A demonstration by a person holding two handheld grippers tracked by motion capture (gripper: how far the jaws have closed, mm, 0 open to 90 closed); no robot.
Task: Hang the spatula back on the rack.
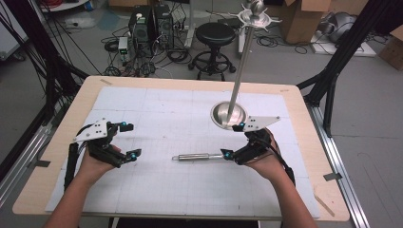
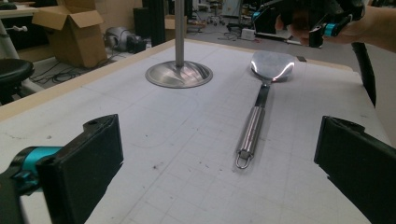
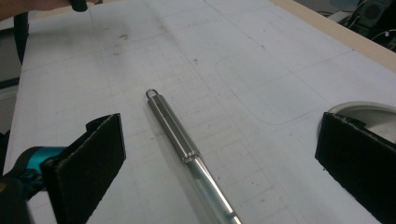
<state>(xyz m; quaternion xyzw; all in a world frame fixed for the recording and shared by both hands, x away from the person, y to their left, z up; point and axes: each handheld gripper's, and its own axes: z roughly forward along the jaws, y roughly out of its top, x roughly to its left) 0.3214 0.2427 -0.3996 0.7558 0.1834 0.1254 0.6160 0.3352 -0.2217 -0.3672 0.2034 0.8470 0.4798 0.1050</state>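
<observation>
Our left claw hung with jaws apart at nine o'clock on the table. The steel spatula lay flat at centre, and our right claw gaped over its blade end. We judged the polished round handle might slip or roll, knocking the stand's dished base at one o'clock.

Black left gripper, right gripper — teal joints (grey triangular plates), black cables, bare forearms

High view looks down from above; both gripper views, low and close, share the spatula
</observation>
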